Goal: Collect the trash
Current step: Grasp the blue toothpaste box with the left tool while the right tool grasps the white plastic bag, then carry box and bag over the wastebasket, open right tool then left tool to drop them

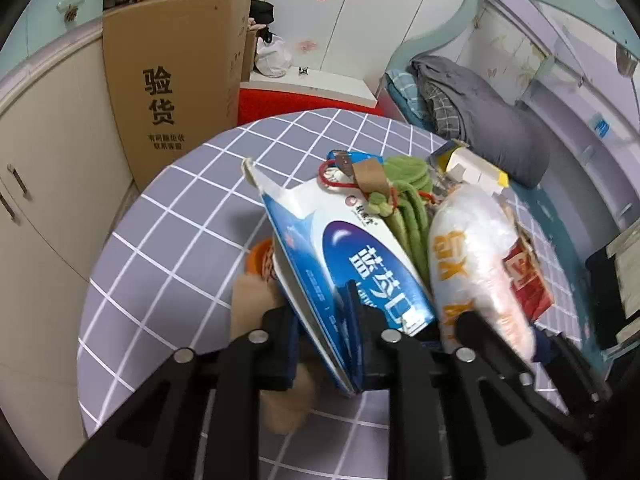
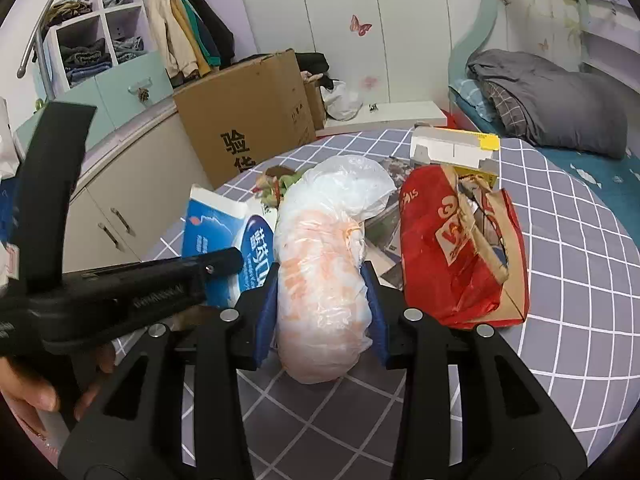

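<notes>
My left gripper (image 1: 326, 332) is shut on a blue and white carton (image 1: 344, 256) and holds it tilted above the round table (image 1: 168, 248). The carton also shows in the right wrist view (image 2: 224, 240). My right gripper (image 2: 322, 300) is shut on a white plastic bag with orange print (image 2: 324, 280), which lies along the table; the bag also shows in the left wrist view (image 1: 476, 256). A red paper bag (image 2: 460, 252) stuffed with scraps stands right of it. A white and yellow box (image 2: 454, 148) and green cloth (image 1: 404, 196) lie behind.
A big cardboard box (image 1: 176, 84) stands left of the table by the cupboards (image 1: 44, 168). A bed with a grey quilt (image 2: 552, 96) is at the right. An orange object (image 1: 262, 260) and a tan piece (image 1: 252, 304) lie under the carton. Magazine pages (image 2: 388, 236) lie between the bags.
</notes>
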The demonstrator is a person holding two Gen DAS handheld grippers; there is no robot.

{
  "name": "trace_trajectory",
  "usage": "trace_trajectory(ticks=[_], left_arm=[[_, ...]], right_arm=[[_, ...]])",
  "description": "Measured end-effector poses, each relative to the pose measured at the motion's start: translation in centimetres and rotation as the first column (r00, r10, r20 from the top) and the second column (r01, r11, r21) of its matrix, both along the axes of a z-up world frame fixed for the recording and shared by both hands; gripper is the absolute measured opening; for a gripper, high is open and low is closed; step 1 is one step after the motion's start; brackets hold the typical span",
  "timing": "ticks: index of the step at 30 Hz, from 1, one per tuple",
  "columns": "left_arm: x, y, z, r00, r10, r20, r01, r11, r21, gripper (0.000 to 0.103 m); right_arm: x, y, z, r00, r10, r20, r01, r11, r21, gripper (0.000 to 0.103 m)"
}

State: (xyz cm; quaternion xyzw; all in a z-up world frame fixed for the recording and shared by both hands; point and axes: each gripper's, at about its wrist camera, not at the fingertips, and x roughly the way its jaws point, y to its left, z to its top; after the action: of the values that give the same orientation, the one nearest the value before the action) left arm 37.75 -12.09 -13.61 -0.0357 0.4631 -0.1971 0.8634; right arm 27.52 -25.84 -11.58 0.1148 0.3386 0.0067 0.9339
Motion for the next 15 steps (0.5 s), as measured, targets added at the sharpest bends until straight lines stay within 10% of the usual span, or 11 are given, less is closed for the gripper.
trace_trajectory(ticks=[15], left_arm=[[-7.9, 6.1, 5.9, 0.965, 0.106, 0.239, -0.076, 0.988, -0.131, 0.006]], right_arm=[[-4.3, 1.9, 4.2, 0.992, 0.006, 0.126, -0.012, 0.999, 0.044, 0.037]])
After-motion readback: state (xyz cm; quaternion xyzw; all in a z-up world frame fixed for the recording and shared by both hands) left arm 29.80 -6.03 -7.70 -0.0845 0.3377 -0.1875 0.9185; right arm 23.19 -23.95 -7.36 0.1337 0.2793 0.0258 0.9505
